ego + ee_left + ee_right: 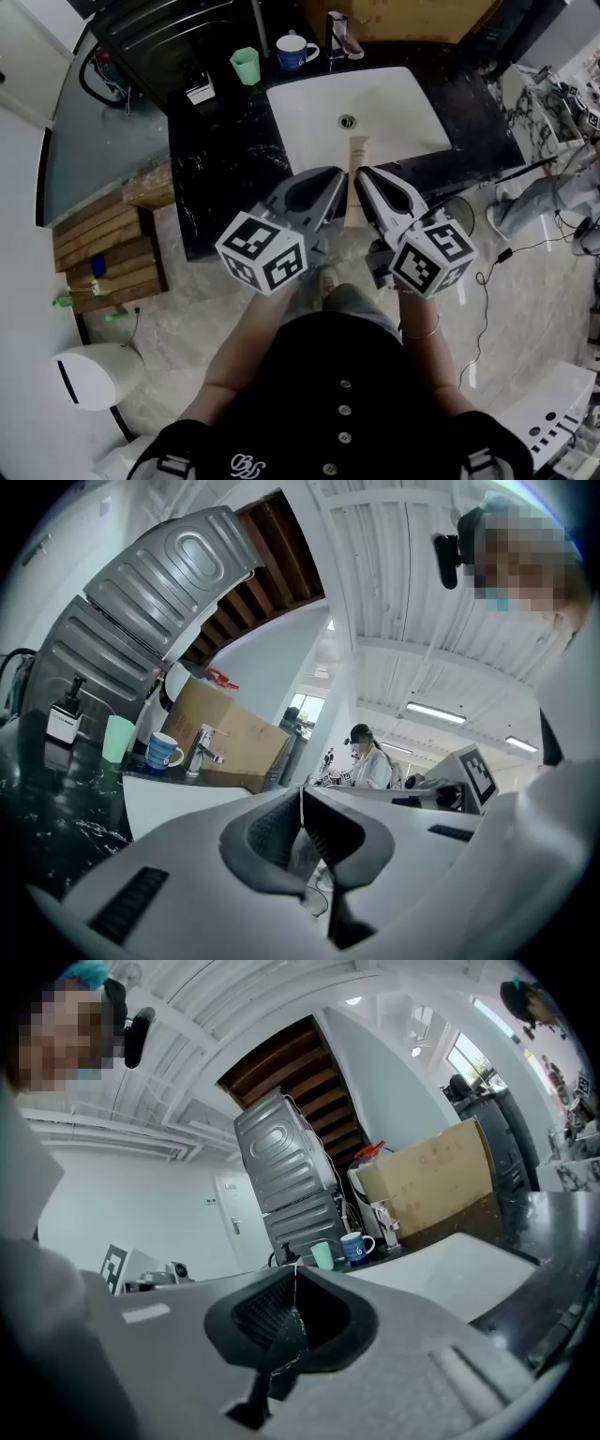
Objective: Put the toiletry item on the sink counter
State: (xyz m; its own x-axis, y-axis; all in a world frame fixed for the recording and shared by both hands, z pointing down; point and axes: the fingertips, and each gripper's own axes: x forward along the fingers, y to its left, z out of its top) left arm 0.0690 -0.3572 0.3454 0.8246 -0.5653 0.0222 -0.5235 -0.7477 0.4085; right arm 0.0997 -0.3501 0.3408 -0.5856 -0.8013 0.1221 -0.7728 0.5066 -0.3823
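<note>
Beige tube (357, 150) lies across the front rim of the sink (309, 122), frame centre, betw. both grippers. Left gripper (337, 174) jaws pressed together, empty. Right gripper (361, 175) ditto, nothing visible betw. them. Tube prob. light, squashy, slick, so grip mid-body, gently.

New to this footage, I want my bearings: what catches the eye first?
The left tongs and right tongs, both shut and empty, point at a white sink in a black marbled counter. A tan tube lies across the sink's front rim by their tips; a green cup and blue mug stand at the counter's back.
</note>
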